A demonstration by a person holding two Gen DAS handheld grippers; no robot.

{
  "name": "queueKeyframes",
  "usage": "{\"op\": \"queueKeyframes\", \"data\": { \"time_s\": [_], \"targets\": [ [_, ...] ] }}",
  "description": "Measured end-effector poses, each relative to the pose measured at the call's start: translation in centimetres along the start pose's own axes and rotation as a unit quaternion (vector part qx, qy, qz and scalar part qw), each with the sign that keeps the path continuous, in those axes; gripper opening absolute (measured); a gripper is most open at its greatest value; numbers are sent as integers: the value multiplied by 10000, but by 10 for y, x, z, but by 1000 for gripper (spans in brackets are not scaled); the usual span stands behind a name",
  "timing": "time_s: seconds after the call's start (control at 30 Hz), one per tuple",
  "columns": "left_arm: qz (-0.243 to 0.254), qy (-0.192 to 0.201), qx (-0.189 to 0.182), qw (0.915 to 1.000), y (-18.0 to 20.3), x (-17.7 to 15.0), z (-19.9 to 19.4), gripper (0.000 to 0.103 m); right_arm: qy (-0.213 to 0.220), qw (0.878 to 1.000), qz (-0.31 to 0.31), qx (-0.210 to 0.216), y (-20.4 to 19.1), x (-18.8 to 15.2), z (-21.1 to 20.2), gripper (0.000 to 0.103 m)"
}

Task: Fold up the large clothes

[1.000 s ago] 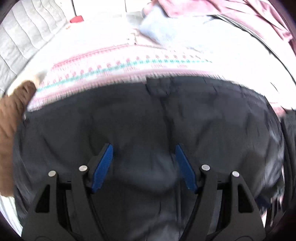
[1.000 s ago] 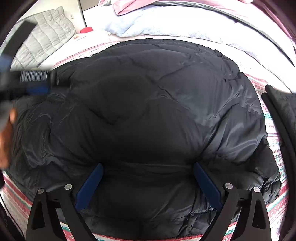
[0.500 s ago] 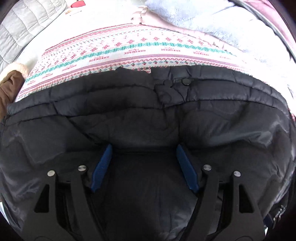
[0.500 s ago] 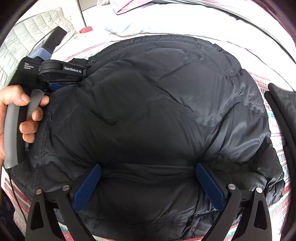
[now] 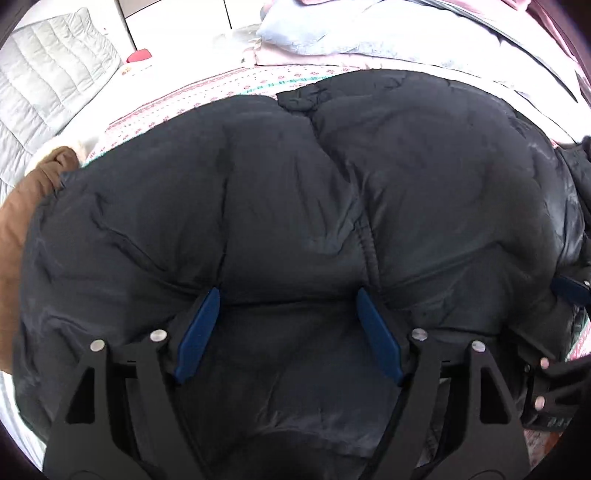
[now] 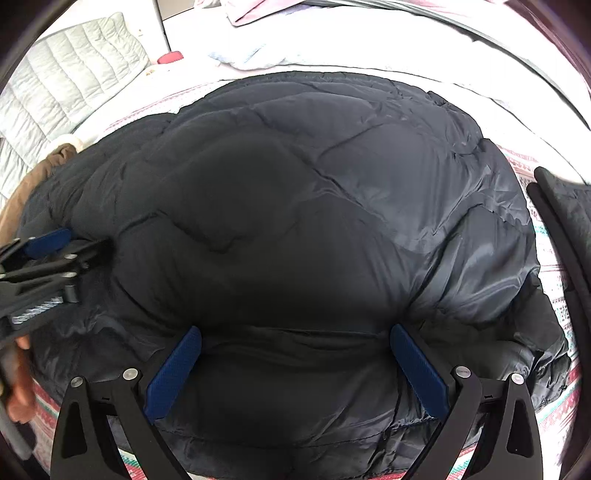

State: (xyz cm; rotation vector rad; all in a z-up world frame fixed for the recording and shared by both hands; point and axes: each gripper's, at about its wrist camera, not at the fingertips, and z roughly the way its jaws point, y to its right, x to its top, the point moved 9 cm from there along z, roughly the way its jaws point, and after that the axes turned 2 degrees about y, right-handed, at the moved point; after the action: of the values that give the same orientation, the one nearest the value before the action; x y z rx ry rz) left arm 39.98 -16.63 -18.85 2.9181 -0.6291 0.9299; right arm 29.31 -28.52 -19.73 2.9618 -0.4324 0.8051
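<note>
A large black puffer jacket (image 5: 332, 206) lies bunched on a bed and fills both views; it also shows in the right wrist view (image 6: 295, 229). My left gripper (image 5: 288, 295) is open, its blue pads pressed down onto the jacket's padding. It also shows at the left edge of the right wrist view (image 6: 48, 240). My right gripper (image 6: 295, 332) is open wide and rests on the jacket's near part. A part of it shows at the right edge of the left wrist view (image 5: 572, 288).
A pink and teal patterned blanket (image 5: 207, 99) lies under the jacket. A brown garment (image 5: 33, 192) lies at the left. A grey quilted pillow (image 5: 48, 88), a red object (image 5: 138, 56) and light blue and pink bedding (image 5: 369, 33) lie beyond.
My left gripper has drawn back toward the near side and lower on the jacket, so more jacket lies ahead of it. The right gripper has barely moved.
</note>
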Motion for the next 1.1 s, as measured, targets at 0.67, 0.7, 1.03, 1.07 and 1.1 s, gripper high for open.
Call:
{"op": "queueKeyframes", "data": {
  "time_s": [0.67, 0.7, 1.03, 1.07, 1.1],
  "targets": [
    [-104, 67, -104, 9999, 4, -5, -6, 78, 95, 9333, 3282, 1456, 112, -84, -54, 102],
    [-103, 78, -102, 9999, 5, -5, -6, 78, 204, 9356, 3237, 1393, 110, -80, -54, 102],
    [-84, 107, -112, 9998, 7, -6, -9, 78, 733, 9341, 3133, 1549, 77, -44, -31, 100],
    [-82, 109, -112, 9998, 7, -6, -9, 78, 815, 9331, 3163, 1504, 78, -41, -29, 98],
    [-83, 109, -114, 9998, 7, -6, -9, 78, 871, 9311, 3218, 1484, 79, -40, -28, 94]
  ]
}}
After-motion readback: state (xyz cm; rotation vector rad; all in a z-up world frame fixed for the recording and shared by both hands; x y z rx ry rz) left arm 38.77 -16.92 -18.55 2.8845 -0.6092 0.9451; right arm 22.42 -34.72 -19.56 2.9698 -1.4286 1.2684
